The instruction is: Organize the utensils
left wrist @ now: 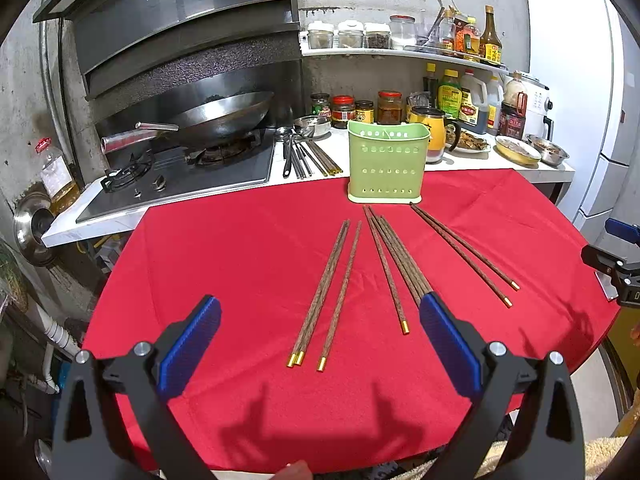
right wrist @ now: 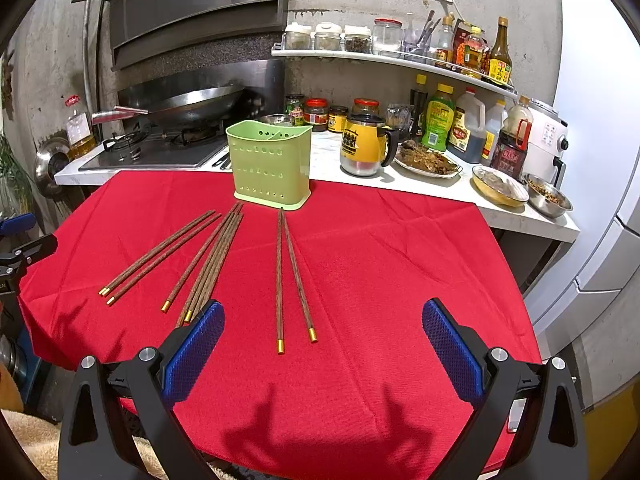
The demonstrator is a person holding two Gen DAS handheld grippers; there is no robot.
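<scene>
Chopsticks (left wrist: 340, 292) lay fanned on your red cloth (left wrist: 240, 260).
Just behind them stood the green holder (left wrist: 384, 164); your left gripper (left wrist: 320, 344) and right gripper (right wrist: 324, 348) hovered spread wide, grasping nothing.

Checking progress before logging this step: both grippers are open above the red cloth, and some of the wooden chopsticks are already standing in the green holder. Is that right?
Not quite. No wooden chopsticks stand in the green holder yet; the right wrist view shows them all lying flat on the red cloth. The left gripper and right gripper do have their jaws open.
</scene>
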